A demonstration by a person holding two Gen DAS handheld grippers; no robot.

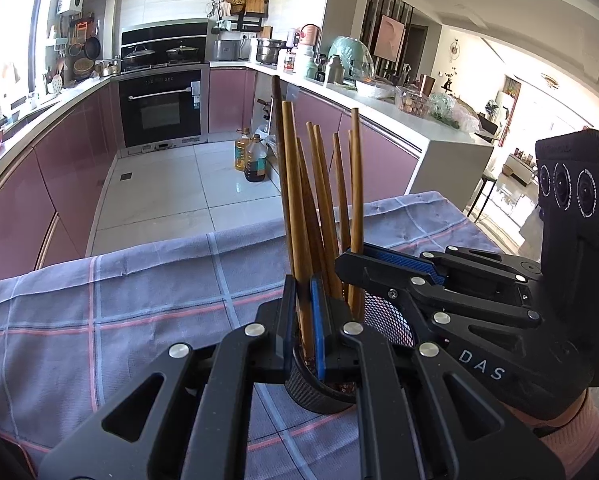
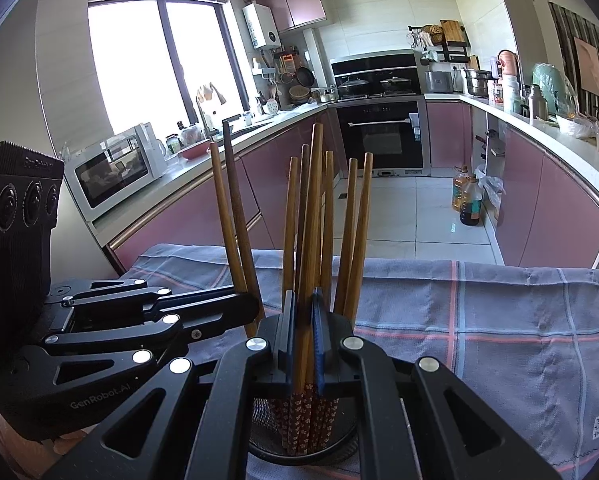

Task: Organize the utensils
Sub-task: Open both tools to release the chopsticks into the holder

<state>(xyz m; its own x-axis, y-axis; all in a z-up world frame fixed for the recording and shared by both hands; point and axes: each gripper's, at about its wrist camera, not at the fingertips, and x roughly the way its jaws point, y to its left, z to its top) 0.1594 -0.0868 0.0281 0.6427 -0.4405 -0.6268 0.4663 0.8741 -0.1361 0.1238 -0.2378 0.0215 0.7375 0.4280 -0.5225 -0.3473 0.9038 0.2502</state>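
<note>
Your left claw is clamped on one brown wooden chopstick, its patterned tip just inside the black mesh cylinder holder. Your right claw is pinched on two more chopsticks, their tips down in the same holder. The holder stands on the counter covered by a grey-blue plaid cloth, right under both claws. The other chopsticks stand upright in the holder, fanned out. No loose utensils show on the cloth near the holder, so sorting looks nearly done. Left to do: release these chopsticks into the holder.
</note>
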